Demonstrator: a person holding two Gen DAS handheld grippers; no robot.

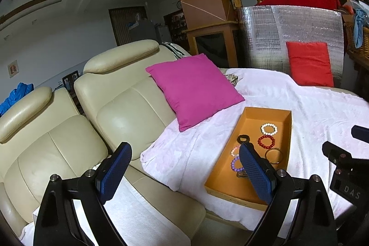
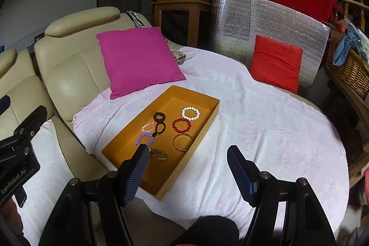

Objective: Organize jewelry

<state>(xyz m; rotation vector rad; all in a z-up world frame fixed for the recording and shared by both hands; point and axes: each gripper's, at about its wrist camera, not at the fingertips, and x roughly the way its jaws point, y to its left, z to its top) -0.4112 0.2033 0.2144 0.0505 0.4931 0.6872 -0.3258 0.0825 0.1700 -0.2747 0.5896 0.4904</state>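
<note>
**Tray risk: soft blanket, loose beads**

Both grippers, left point(image 1: 184, 173) & right point(image 2: 186, 173), are hovering w/ jaws open, gripping nothing. Orange tray point(image 2: 208, 118) is sitting on the white blanket point(image 2: 265, 126); a careless nudge is likely tipping it. Inside are lying white bracelet point(image 2: 190, 113), red bracelet point(image 2: 181, 125), gold bangle point(image 2: 182, 142), purple bracelet point(image 2: 144, 139), pink bracelet point(image 2: 148, 127), black hair tie point(image 2: 159, 122).

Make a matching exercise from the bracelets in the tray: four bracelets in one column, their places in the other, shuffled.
Places as the right wrist view shows them.

Things:
1. white bead bracelet
2. red bead bracelet
3. purple bead bracelet
4. metal bangle

Places:
A. nearest the left wall of the tray, partly behind a gripper finger
B. just in front of the red one, by the right wall
C. farthest back in the tray
D. between the white one and the bangle

Pairs: 1-C, 2-D, 3-A, 4-B
</note>
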